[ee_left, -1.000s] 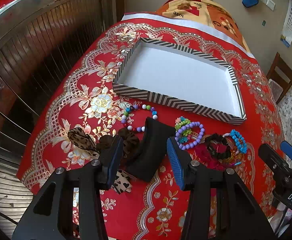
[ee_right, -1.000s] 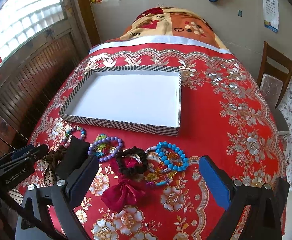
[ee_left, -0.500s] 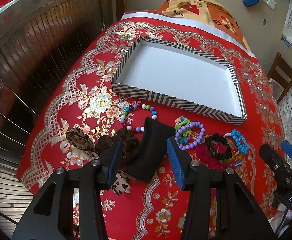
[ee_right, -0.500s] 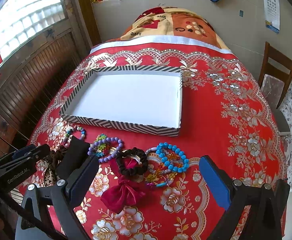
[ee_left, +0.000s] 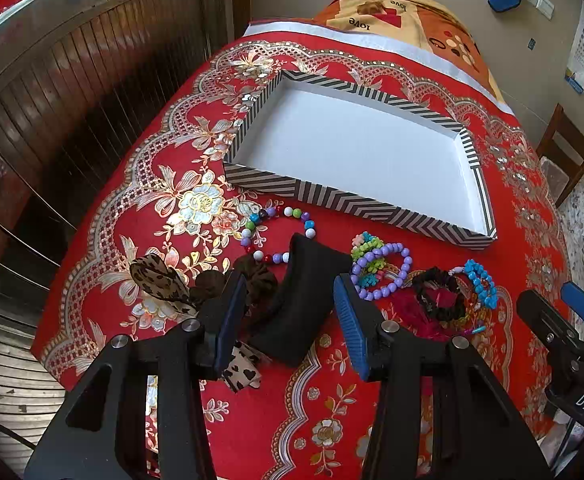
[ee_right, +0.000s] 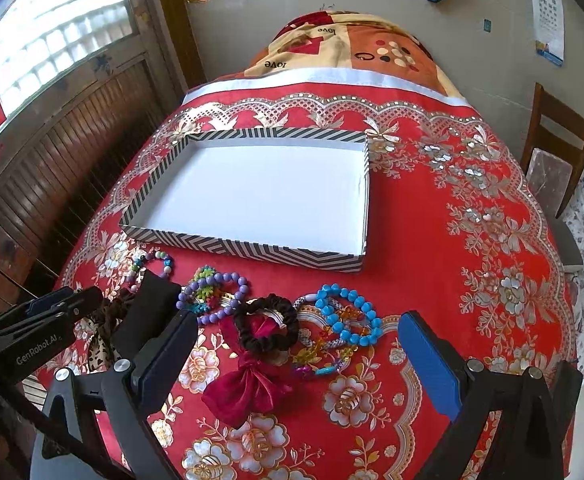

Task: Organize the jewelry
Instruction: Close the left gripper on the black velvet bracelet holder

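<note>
Leopard-print fabric hair bow (ee_left: 160, 280) partly hidden behind left tongs (ee_left: 290, 312); black curved fabric band (ee_left: 305, 300) lower end similarly obscured. Brown wooden chair (ee_right: 557, 152) cut off by frame edge. Wall calendar (ee_left: 581, 56) print illegible

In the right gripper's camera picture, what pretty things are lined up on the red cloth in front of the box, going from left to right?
Multicolored bead bracelet → purple bead bracelet → black scrunchie → blue bead bracelet.

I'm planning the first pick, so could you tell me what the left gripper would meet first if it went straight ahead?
Probably the black pouch, lying between the open left gripper's fingers; depth is uncertain.
</note>
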Tool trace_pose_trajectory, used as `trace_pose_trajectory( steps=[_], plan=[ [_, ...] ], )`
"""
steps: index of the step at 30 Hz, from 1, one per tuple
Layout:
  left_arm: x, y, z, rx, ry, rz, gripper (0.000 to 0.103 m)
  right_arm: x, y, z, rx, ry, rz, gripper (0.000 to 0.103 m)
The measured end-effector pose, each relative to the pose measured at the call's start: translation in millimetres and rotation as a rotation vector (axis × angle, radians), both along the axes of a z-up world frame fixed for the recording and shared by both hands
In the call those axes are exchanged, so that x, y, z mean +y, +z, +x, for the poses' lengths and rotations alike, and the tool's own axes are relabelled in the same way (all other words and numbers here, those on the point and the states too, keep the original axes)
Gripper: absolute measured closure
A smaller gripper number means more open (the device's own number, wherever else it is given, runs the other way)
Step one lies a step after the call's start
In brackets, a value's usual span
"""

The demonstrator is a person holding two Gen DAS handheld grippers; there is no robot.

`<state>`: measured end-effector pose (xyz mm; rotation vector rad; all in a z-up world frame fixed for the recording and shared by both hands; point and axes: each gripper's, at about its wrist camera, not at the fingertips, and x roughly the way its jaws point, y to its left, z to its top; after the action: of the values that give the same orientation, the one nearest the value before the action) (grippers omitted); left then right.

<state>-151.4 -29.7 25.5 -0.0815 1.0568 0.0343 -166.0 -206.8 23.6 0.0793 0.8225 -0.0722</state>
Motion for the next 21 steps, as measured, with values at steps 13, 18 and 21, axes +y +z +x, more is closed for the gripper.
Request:
trace_pose_trajectory(
  steps=[13, 18, 21],
  plan=[
    [-1.8, -3.1, 1.9, 0.006, 0.000, 0.003, 0.058, 0.0, -2.2, 0.2, 0.005, 0.001, 0.004, 0.003],
    [-1.2, -3.6, 0.9, 0.009, 0.006, -0.002, 0.058, -3.7, -3.7, -1.2, 0.008, -0.003, 0.010, 0.003],
    [-0.8, -3.7, 0.7, 0.011, 0.001, -0.008, 0.058, -5.9, -3.6, -0.7, 0.009, -0.006, 0.012, 0.003]
  ],
)
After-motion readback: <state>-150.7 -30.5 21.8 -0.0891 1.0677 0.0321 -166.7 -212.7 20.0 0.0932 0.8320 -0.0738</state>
